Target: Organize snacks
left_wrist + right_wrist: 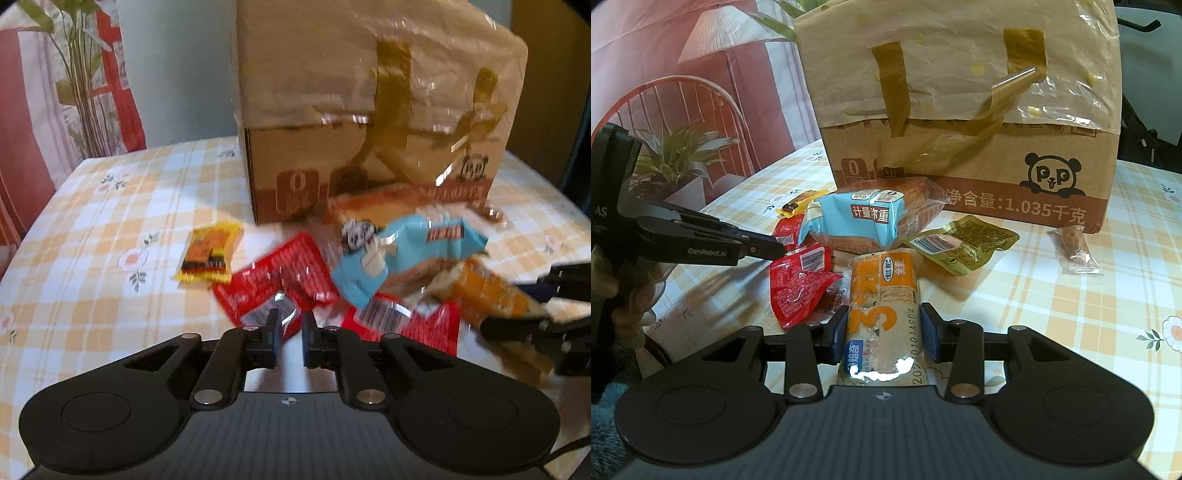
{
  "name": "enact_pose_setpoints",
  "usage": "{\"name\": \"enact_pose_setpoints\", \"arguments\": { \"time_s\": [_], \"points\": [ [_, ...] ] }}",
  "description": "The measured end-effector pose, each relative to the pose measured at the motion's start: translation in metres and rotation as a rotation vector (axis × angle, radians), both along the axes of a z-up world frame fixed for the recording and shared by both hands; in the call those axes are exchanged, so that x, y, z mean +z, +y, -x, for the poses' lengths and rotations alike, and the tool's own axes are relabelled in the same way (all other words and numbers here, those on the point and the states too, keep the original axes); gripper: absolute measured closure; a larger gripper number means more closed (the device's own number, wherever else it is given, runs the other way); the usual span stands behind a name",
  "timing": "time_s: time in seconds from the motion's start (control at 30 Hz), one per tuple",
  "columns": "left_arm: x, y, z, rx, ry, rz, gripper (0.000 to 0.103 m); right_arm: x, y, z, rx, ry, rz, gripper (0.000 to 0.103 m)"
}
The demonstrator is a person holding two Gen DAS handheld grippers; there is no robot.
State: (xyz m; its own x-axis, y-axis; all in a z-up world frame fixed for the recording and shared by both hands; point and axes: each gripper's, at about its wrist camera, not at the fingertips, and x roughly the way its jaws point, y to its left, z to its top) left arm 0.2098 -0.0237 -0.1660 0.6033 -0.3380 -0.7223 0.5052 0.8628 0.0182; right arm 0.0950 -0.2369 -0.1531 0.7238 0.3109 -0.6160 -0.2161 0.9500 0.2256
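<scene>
Orange and white, the long soft plastic bread packet [884, 317] is pinched in my right gripper [884, 332] above the checked tablecloth [1071, 314]; my left gripper [290, 332], nearly closed, holds nothing, so the packet might squash or slip out.

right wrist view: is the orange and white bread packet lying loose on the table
No, the orange and white bread packet sits clamped between the right gripper's jaws.

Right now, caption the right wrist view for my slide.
Right tongs clamp an orange-labelled bread pack before the cardboard box.
</scene>
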Motion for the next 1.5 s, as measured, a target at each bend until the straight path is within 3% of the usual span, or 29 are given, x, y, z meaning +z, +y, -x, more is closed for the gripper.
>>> {"name": "enact_pose_setpoints", "arguments": {
  "time_s": [0.07,0.17,0.3,0.4,0.53,0.73,1.03,1.27,1.5],
  "points": [
    [0.005,0.000,-0.009,0.017,-0.010,0.025,0.082,0.000,0.000,0.000,0.000,0.000,-0.001,0.060],
    [0.010,0.002,-0.031,0.057,-0.007,0.077,0.081,0.000,0.000,0.000,0.000,0.000,0.000,0.060],
    [0.003,0.005,-0.068,0.118,0.062,0.171,0.081,0.000,0.000,0.000,0.001,0.000,-0.002,0.060],
    [-0.006,0.005,-0.087,0.110,0.119,0.223,0.080,0.000,-0.001,-0.001,0.000,0.001,-0.002,0.060],
    [-0.018,0.005,-0.093,0.066,0.166,0.248,0.061,0.000,-0.001,-0.001,0.000,0.001,-0.003,0.060],
    [-0.019,0.020,-0.080,0.025,0.180,0.279,0.051,0.000,0.000,-0.001,-0.003,0.002,-0.008,0.060],
    [-0.017,0.023,-0.048,-0.047,0.126,0.181,0.049,0.000,0.001,-0.001,-0.003,0.003,-0.011,0.059],
    [-0.015,0.006,-0.041,-0.059,0.057,0.079,0.037,0.001,0.001,0.000,-0.003,0.003,-0.011,0.059],
    [-0.019,-0.008,-0.035,-0.083,-0.026,-0.025,0.034,0.001,0.001,0.000,-0.002,0.003,-0.011,0.059]
  ]
}}
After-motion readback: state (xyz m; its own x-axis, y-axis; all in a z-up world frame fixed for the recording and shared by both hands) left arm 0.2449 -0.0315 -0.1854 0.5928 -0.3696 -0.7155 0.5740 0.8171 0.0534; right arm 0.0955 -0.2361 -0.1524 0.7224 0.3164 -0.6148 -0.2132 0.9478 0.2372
